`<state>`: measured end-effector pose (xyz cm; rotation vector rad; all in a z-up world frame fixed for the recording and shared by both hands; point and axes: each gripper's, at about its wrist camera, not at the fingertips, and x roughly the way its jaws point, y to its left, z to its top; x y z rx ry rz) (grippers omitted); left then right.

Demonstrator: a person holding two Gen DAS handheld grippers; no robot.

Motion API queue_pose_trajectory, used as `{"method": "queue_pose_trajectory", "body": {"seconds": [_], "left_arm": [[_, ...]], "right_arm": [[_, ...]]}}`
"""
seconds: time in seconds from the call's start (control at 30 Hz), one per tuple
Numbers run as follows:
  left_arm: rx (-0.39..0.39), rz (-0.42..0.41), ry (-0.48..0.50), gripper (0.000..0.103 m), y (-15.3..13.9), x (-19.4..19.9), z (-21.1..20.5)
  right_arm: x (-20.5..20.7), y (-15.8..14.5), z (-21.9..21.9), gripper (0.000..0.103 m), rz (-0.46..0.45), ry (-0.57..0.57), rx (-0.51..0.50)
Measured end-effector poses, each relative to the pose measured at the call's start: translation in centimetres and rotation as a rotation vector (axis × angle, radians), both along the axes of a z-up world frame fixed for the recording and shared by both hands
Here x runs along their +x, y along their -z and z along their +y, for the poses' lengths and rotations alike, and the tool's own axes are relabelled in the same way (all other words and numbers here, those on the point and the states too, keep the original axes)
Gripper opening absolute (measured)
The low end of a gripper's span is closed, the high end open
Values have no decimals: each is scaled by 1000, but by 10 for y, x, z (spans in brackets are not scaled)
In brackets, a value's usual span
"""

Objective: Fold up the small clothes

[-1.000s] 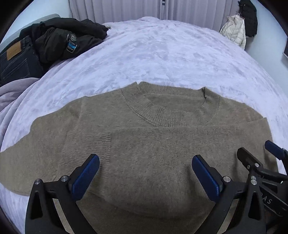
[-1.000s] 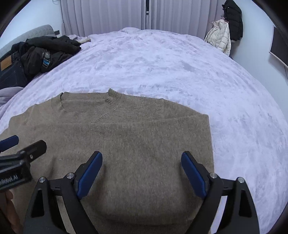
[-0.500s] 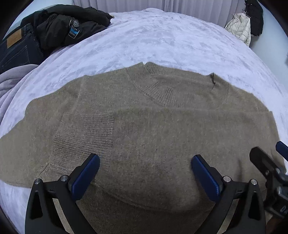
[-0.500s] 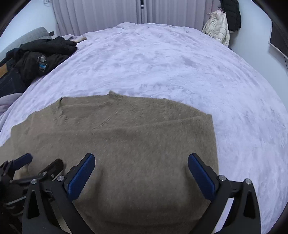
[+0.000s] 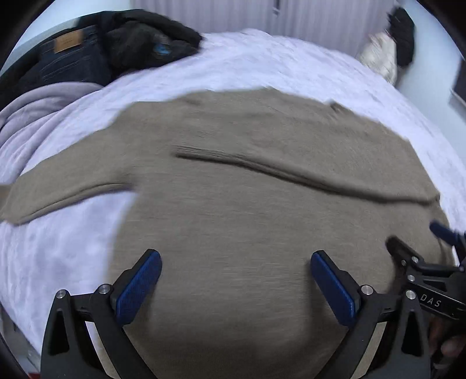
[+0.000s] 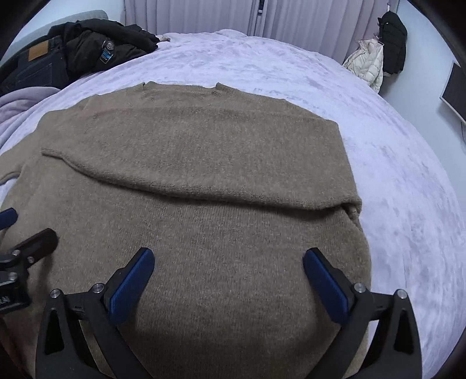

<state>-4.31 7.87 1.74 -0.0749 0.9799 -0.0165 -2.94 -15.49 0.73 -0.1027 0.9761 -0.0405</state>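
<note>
A taupe knit sweater point(image 6: 204, 204) lay flat on a bed point(image 6: 407, 189) with a pale lilac plush cover, collar point(image 6: 180, 87) toward the far side, near the curtains point(image 6: 305, 17). Its right sleeve was folded across the body, leaving a long horizontal fold edge point(image 6: 189, 189) running from the left part of the torso to the right side. The right side of the sweater ended in a straight folded edge. In the left wrist view, which was motion-blurred, the other sleeve point(image 5: 67, 189) stretched out to the left over the cover, unfolded.

The right gripper point(image 6: 228, 284) hung above the near half of the sweater, jaws released and spread wide, blue pads point(image 6: 132, 285) clear of the knit, nothing between them. The left gripper point(image 5: 236, 284) was likewise released, jaws wide apart over the near torso, gripping nothing. Each gripper showed at the edge of the other's view; the two stood side by side, near each other. A bit of the person's hand point(image 5: 448, 347) was visible at the lower right in the left wrist view.

At the far left of the bed sat a pile: a black jacket point(image 6: 99, 43), dark jeans point(image 6: 32, 67) with a tan leather patch, and a lilac-grey garment or blanket point(image 6: 17, 102) just nearer. On the far right wall hung a cream puffer jacket point(image 6: 367, 62) and a black coat point(image 6: 393, 38). A dark screen point(image 6: 455, 90) was on the right wall.
</note>
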Motion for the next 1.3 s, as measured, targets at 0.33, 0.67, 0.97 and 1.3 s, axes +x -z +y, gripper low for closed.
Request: {"method": "queue_pose_trajectory", "body": {"seconds": [0.33,0.67,0.97,1.3], "left_arm": [[-402,-12,-731,103,26,19,284],[-840,-230,-826,82,48,15,388],[-757,-235,-703,9,35,24,385],[-654,-241,-671,9,23,0,386]], "right_arm": [[0,5,4,102,-8,11,-4],[0,1,9,103,10,18,-34],[36,-62,59,103,-16,-120,56],[163,-39,195,103,113,-217,145]]}}
